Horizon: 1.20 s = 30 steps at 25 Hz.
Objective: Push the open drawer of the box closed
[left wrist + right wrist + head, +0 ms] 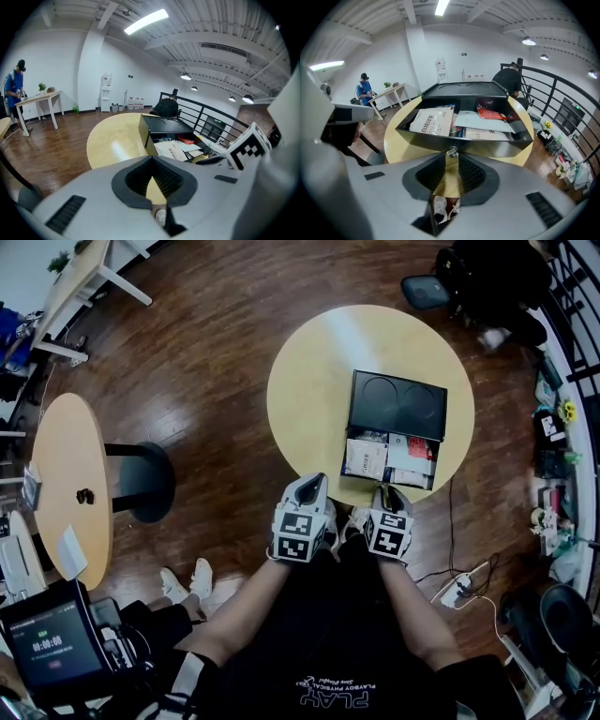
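A black box [398, 404] sits on the round yellow table [309, 390], its drawer [412, 486] pulled out toward me and full of papers and packets. My right gripper [389, 493] is at the middle of the drawer front. In the right gripper view the drawer's small knob [451, 151] sits between the tips of that gripper [451, 157], whose jaws stand a narrow gap apart around it. My left gripper [316, 482] hovers at the table's near edge, left of the drawer, shut with nothing in it [151, 161]. From there the box [161, 124] appears ahead to the right.
A second round table [66, 474] and a black pedestal base [141, 482] stand to the left. A person in black [492, 277] sits beyond the table. A power strip [459, 587] and cable lie on the wooden floor at right, near a railing [572, 296].
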{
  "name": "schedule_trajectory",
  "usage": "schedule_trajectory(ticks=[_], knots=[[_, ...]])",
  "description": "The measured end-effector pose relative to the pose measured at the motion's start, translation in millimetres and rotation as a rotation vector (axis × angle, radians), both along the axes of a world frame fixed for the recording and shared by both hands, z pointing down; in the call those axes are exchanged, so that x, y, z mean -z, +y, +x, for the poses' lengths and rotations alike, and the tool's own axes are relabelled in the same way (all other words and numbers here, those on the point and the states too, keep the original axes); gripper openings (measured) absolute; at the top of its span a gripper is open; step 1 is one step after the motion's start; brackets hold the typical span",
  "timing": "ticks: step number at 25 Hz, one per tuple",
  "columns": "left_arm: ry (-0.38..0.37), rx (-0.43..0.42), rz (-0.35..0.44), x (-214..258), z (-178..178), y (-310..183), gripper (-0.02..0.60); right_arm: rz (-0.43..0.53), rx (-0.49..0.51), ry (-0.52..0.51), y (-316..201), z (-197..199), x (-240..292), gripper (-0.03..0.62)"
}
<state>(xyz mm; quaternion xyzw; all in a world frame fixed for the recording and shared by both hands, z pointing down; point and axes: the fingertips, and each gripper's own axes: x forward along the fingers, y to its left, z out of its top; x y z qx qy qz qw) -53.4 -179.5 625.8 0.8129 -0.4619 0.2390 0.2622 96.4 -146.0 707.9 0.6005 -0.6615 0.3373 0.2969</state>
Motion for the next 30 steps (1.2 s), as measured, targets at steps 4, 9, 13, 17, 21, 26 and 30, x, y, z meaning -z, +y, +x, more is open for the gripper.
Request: schedule_trajectory(ticks=[4,9,13,17,21,26,30], knots=[[-0.001,0.013,-0.011,-1.8,-3.8,2.0,0.000,-0.005,0.004,0.008,-0.2,0.8,1.6,0.082],[-0.004,0.012,-0.021,-4.1,-3.6,4.4,0.000,-0.016,0.003,-0.005,1.6,2.6,1.9,0.077],[-0.008,0.009,-0.016,-3.8,-3.3,1.6,0.000,-0.014,-0.006,-0.018,2.0,3.7,3.5,0.074],[-0.008,0.008,-0.012,-2.9,-2.2,0.8,0.000,-0.017,-0.005,-0.020,2.0,3.5,5.3,0.074],[-0.012,0.003,0.007,1.1,1.7,0.4,0.000,-0.016,-0.004,-0.027,-0.9,1.7,8.2,0.073],[0.008,0.008,-0.007,0.7,6.8,4.5,0.000,-0.005,-0.014,-0.037,-8.1,2.1,13.8,0.074],[0.009,0.016,-0.014,-1.8,5.6,4.5,0.000,0.005,-0.016,-0.034,-17.6,4.0,18.4,0.073]])
